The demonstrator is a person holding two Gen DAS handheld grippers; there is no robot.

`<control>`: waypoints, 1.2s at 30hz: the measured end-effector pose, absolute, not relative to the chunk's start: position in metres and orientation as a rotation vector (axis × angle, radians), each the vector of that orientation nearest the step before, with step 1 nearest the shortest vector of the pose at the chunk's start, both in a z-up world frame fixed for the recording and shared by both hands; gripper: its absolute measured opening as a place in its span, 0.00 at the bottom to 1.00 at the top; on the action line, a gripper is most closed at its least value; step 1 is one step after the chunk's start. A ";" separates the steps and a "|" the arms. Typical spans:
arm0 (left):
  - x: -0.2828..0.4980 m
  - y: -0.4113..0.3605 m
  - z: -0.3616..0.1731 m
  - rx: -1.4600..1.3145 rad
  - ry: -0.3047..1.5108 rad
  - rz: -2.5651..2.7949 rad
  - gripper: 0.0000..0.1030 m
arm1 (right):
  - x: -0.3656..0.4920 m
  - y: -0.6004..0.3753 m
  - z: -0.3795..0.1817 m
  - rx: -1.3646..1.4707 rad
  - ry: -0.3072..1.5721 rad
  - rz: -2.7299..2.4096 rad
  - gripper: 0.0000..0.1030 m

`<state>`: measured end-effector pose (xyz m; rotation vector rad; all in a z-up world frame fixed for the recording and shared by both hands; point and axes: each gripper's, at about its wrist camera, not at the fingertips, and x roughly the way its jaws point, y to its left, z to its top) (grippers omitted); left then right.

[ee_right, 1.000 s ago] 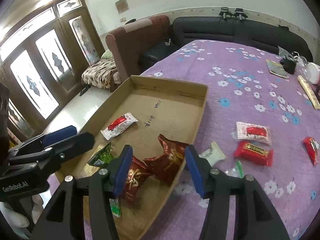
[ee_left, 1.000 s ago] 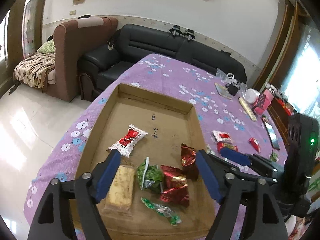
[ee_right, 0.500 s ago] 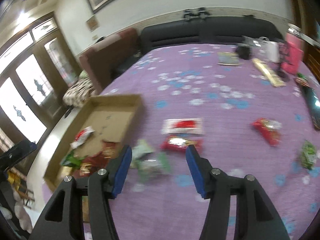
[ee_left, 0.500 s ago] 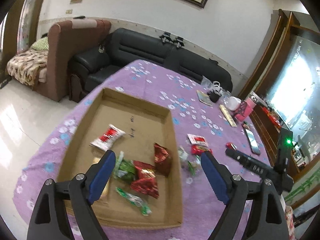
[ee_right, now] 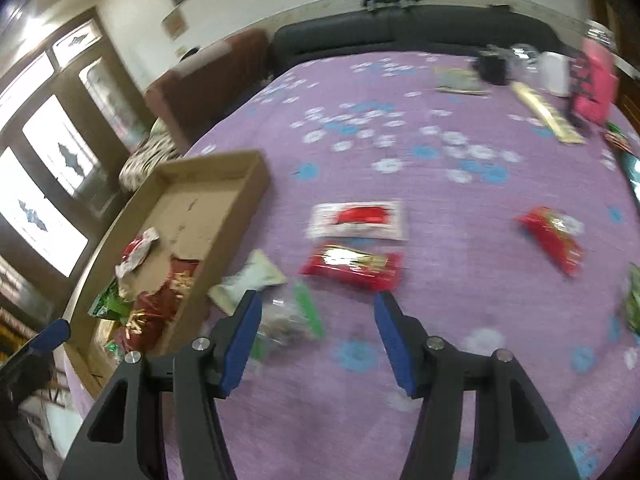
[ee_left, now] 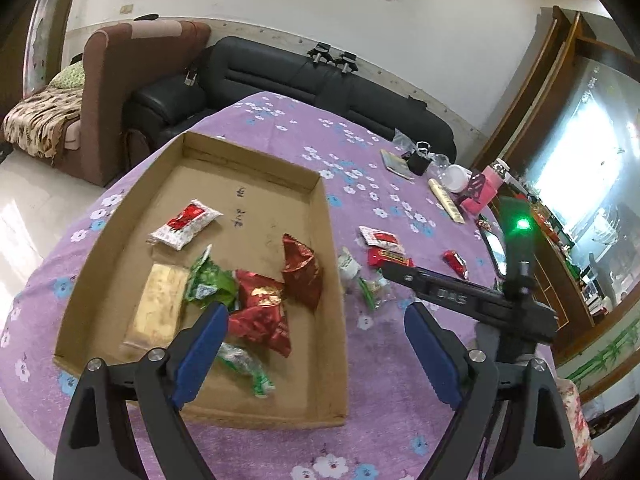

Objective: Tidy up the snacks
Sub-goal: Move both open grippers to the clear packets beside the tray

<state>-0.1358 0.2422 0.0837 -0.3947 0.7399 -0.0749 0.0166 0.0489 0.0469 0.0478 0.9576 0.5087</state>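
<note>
A shallow cardboard tray (ee_left: pixel 326 236) (ee_right: pixel 244 196) lies on the purple flowered tablecloth and holds several snack packets, red (ee_left: pixel 302 270), green (ee_left: pixel 208 284), white-and-red (ee_left: pixel 184 226) and a yellow bar (ee_left: pixel 158 308). Loose snacks lie on the cloth right of the tray: a white-and-red packet (ee_right: pixel 360 220), a red bar (ee_right: pixel 352 266), a pale packet (ee_right: pixel 250 286), a clear green-edged packet (ee_right: pixel 292 318) and a red packet (ee_right: pixel 554 238). My left gripper (ee_left: pixel 312 352) is open and empty above the tray's near right corner. My right gripper (ee_right: pixel 318 334) is open and empty above the loose snacks; it also shows in the left wrist view (ee_left: pixel 448 296).
At the table's far right stand a white cup (ee_left: pixel 456 178), a pink box (ee_left: pixel 484 196), a long yellow pack (ee_left: pixel 446 204), a phone (ee_left: pixel 494 246) and a dark pouch (ee_left: pixel 418 164). A black sofa (ee_left: pixel 280 76) and a brown armchair (ee_left: pixel 128 72) stand behind the table.
The right gripper has swung away from the tray to the loose snacks on the cloth. The left gripper has pulled back and risen, then shifted right over the tray's right edge. Both stayed open.
</note>
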 end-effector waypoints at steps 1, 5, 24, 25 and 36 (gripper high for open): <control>-0.136 0.245 0.083 -0.399 0.740 -0.071 0.89 | 0.018 0.056 0.044 0.035 0.966 0.507 0.56; -0.136 0.253 0.081 -0.414 0.735 -0.065 0.89 | 0.018 0.069 0.031 0.007 0.997 0.509 0.56; -0.141 0.255 0.085 -0.430 0.709 -0.106 0.89 | 0.017 0.091 0.031 -0.143 1.038 0.544 0.20; -0.141 0.253 0.086 -0.429 0.709 -0.115 0.89 | 0.011 0.083 0.031 -0.164 1.040 0.531 0.20; -0.141 0.192 0.094 -0.305 0.722 -0.285 0.89 | -0.020 -0.069 0.067 0.148 0.974 0.453 0.52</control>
